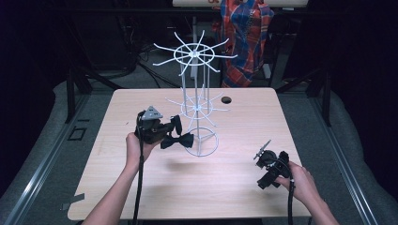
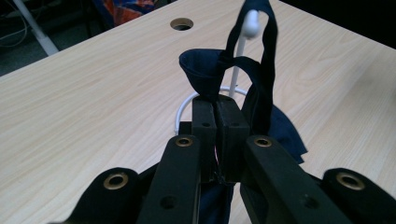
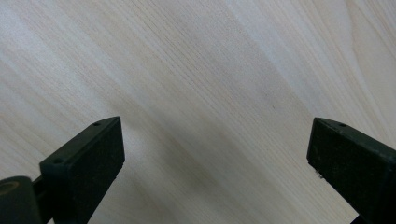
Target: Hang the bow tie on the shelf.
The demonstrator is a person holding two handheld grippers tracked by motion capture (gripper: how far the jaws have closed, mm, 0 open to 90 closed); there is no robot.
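Clamped tight, the left gripper (image 2: 215, 122) is pinching a dark bow tie (image 2: 208, 74) by one wing, its jaws closed almost flat on the cloth, while the tie's strap (image 2: 270, 70) is looping over the ball tip of a white prong (image 2: 251, 24). From the high view the left gripper (image 1: 170, 130) is holding the bow tie (image 1: 177, 139) just beside the base ring of the white wire rack (image 1: 201, 142), low down near the table (image 1: 141, 187). I am judging the tie to be very light and quite limp: the cloth is folding and cupping where it is squeezed, and the strap is hanging slack, so it is likely to sag, twist and snag on the prongs rather than keep a shape. Its fabric is looking matte, so slipping is a small worry while the pinch stays firm. A hold on the thick knot or close to it is probably giving the best control, leaving the strap loop free to be steered over a prong. Farther out, the right gripper (image 1: 263, 158) is resting near the table's right front edge, well apart from the rack; its jaws are standing wide apart with nothing between them, and in the right gripper view its fingers (image 3: 88, 163) are framing bare wood (image 3: 201, 93). A plaid cloth (image 1: 246, 28) is hanging beyond the table.
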